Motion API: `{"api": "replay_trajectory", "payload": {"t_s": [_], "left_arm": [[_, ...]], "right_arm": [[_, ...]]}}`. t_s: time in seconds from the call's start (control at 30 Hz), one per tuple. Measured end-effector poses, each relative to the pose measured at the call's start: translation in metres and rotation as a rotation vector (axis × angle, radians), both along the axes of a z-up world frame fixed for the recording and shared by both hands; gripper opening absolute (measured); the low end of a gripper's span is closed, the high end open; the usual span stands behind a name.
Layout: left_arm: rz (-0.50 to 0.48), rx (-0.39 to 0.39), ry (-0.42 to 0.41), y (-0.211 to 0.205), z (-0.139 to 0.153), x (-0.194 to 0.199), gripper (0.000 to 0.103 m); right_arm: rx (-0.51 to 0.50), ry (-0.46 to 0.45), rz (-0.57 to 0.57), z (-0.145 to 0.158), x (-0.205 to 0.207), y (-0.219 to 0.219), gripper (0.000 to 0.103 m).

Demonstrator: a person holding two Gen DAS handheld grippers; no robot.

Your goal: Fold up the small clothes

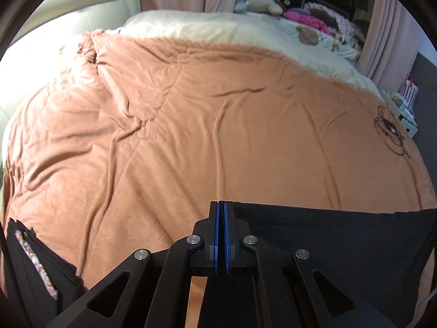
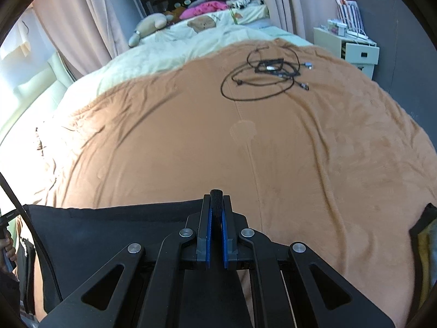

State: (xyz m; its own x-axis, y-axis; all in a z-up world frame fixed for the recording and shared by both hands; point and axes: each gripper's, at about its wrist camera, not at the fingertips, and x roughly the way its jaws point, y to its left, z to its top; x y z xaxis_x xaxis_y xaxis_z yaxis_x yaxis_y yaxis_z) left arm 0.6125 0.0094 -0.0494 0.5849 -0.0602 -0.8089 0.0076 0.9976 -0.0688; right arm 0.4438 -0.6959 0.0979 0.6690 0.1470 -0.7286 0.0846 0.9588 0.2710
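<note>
While both tools are clenched, we see the black garment stretched taut between them, low over the near edge of the orange blanket. Our left gripper pinches one end of the garment's top edge between its blue pads; our right gripper grips the other end, where a bunched ribbed fold stands up between the jaws. Near the blanket's near left corner lies a stack of dark folded clothes with a patterned piece among them. Farther out on the blanket, toward its right side, rests a tangle of black cables. Beyond the blanket's far edge we note a cream duvet, then plush toys and a pink cloth.
</note>
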Motion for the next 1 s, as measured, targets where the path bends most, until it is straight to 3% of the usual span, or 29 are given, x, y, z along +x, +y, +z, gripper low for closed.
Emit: {"api": "replay_trajectory", "payload": {"t_s": [0.33,0.57,0.63,0.73,0.8,1.0], "left_arm": [[0.005,0.036,0.106,-0.007,-0.073,0.033,0.003],[0.012,0.077,0.163,-0.014,-0.098,0.039,0.005],[0.011,0.093,0.165,-0.015,-0.093,0.038,0.007],[0.023,0.070,0.149,-0.012,-0.078,0.030,0.011],[0.027,0.046,0.133,-0.011,-0.068,0.023,0.012],[0.002,-0.002,0.121,-0.012,-0.047,-0.009,0.012]], "right_arm": [[-0.023,0.095,-0.002,-0.063,0.055,0.002,0.002],[-0.022,0.156,-0.042,-0.089,0.076,-0.003,0.004],[-0.049,0.179,-0.065,-0.089,0.076,-0.002,0.008],[-0.093,0.158,-0.084,-0.076,0.068,0.002,0.024],[-0.083,0.133,-0.075,-0.066,0.059,0.005,0.048],[-0.056,0.118,-0.022,-0.044,0.027,0.019,0.050]]}}
